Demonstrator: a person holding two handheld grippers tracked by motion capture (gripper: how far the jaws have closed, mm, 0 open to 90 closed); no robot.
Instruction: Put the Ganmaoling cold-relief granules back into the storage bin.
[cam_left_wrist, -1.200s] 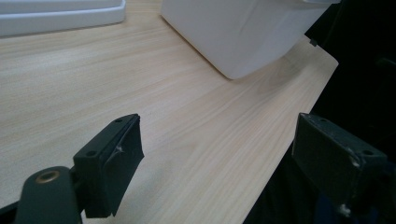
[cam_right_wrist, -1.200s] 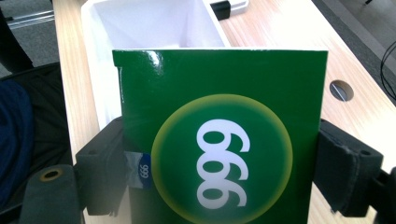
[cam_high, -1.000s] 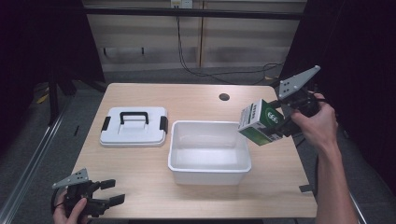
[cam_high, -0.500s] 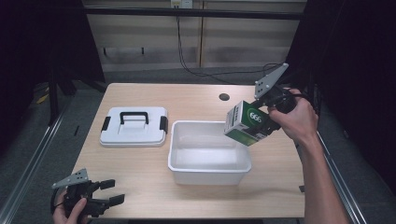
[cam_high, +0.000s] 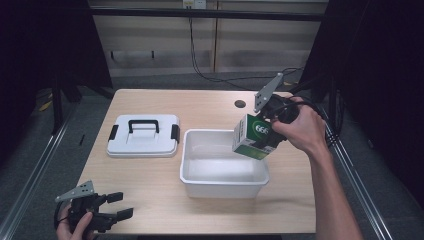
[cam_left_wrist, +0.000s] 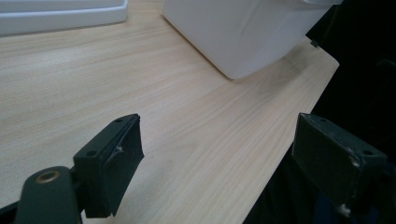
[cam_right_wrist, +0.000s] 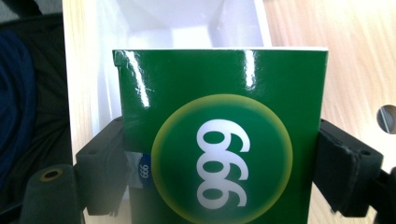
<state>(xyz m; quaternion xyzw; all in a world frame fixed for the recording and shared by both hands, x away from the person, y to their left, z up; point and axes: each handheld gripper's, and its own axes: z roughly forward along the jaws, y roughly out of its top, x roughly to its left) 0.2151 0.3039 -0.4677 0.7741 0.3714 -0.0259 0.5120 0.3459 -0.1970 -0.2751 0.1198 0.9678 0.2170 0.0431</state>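
High view: right gripper (cam_high: 263, 131) holds the green carton (cam_high: 254, 137), jaws clamped on its two sides, tilted, at right of centre. Over the last second it has travelled in from the right edge of the tabletop (cam_high: 150, 175) and now hangs over the right rim of the white bin (cam_high: 222, 185), lower corner just past that rim. Judgement: the carry is nearly over; lowering into the bin comes next. Bin interior looks bare, so there is room. The white lid (cam_high: 144, 136) lies flat at centre left, just beside the bin, clear of the path. Left gripper (cam_high: 112, 206) sits at lower left near the front edge, unmoved since a second ago.

Left gripper view: jaws spread wide, nothing between them, only bare wood below. Bin wall (cam_left_wrist: 243, 32) at upper centre, well apart. Tabletop edge runs down the right side, close to the right-hand jaw.

Right gripper view: carton (cam_right_wrist: 219, 135) squeezed between both jaws, face toward the camera. Bin interior (cam_right_wrist: 187, 23) at top, beyond the carton's far edge; wood at upper right.
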